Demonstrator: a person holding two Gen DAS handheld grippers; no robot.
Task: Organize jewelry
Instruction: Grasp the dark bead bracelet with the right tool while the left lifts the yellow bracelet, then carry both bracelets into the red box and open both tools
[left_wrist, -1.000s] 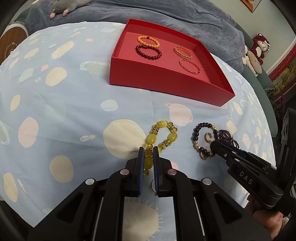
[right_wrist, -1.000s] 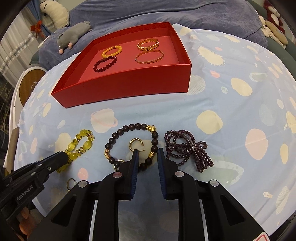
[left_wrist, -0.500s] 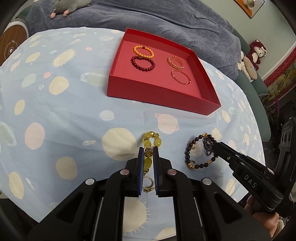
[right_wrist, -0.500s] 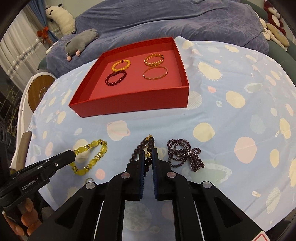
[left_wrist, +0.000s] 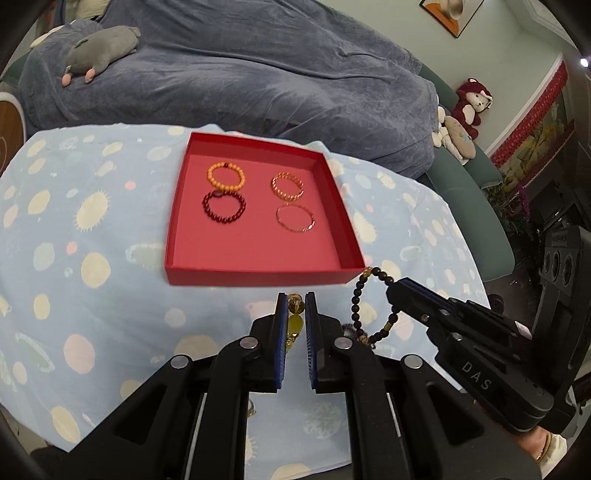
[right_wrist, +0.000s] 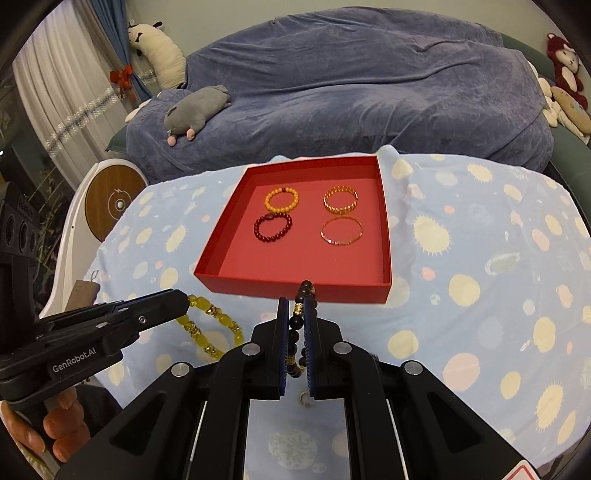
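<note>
My left gripper (left_wrist: 295, 300) is shut on a yellow bead bracelet (left_wrist: 294, 325), which hangs from the pads above the cloth. My right gripper (right_wrist: 297, 307) is shut on a dark brown bead bracelet (right_wrist: 303, 292) with gold spacers, also lifted. Both hover just before the near wall of the red tray (left_wrist: 258, 275). On the tray floor lie an orange bead bracelet (left_wrist: 226, 176), a dark red bead bracelet (left_wrist: 223, 206), a gold chain bracelet (left_wrist: 287, 184) and a thin rose-gold bangle (left_wrist: 295, 218). The right wrist view shows the yellow bracelet (right_wrist: 210, 328) dangling from the left gripper (right_wrist: 183, 297).
A light blue spotted cloth (right_wrist: 480, 258) covers the table. A small gold ring (right_wrist: 304, 398) lies on it under my right gripper. A purple bead strand (left_wrist: 349, 329) shows partly behind the fingers. Behind the table are a blue-grey blanket (left_wrist: 258, 74), a grey plush (right_wrist: 197, 110) and a round stool (right_wrist: 116, 201).
Both grippers have risen, lifting the yellow and the dark bracelet off the cloth toward the tray. The right gripper closed on the dark bracelet about a second ago.
</note>
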